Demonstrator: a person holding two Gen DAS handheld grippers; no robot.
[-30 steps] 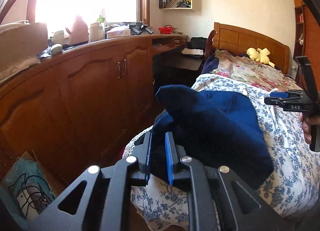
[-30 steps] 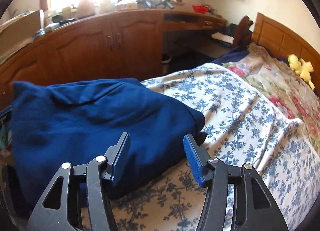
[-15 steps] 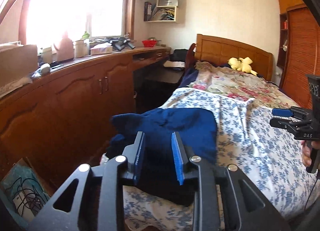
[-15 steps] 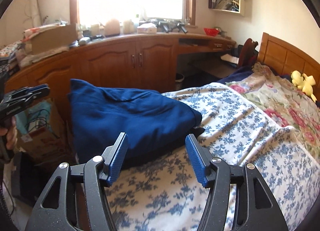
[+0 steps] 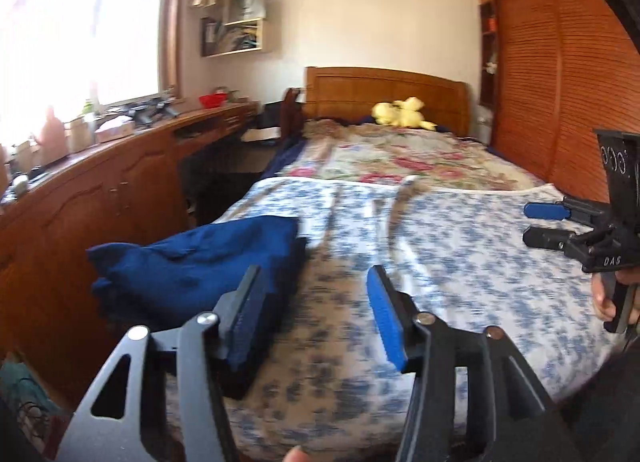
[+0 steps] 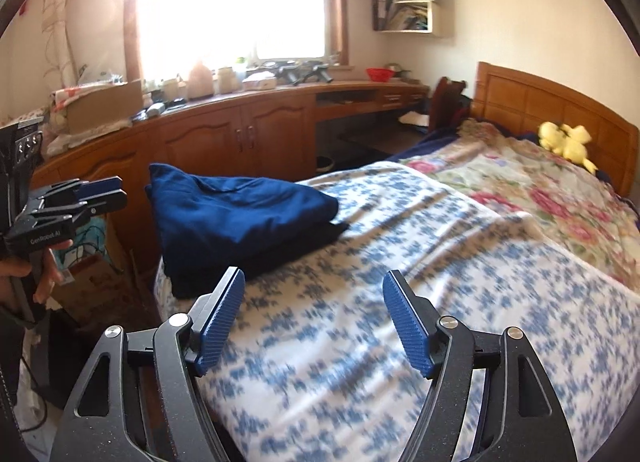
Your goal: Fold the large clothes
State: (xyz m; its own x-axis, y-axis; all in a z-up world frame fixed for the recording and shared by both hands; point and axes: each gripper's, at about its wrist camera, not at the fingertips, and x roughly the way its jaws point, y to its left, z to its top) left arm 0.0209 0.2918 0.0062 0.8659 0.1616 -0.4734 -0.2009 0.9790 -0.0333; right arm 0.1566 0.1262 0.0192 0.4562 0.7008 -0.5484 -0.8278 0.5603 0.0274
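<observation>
1. A folded navy garment [image 6: 240, 217] lies in a compact stack at the near left corner of the bed [image 6: 460, 302], on the blue-flowered sheet, its outer side at or just over the mattress edge that faces the wooden cabinets [image 6: 224, 137].

2. The left tool [image 5: 312, 314] hangs over that corner with its jaws opening and nothing between them; the garment shows just beyond its left finger, not pressed by either pad.

3. The right tool [image 6: 314, 322] is over bare sheet nearer the middle of the bed, jaws likewise opening and empty, well apart from the garment.

4. Judged from how things lie, the fold looks complete and the step in hand is the release and pull-away. To do it well, both tools should leave with jaws fully clear so no pad snags the top layer.

5. A risk: the stack sits close to the bed's side edge and could slide off if nudged.

6. A yellow plush toy [image 6: 564, 141] rests by the headboard, far from the work.
</observation>
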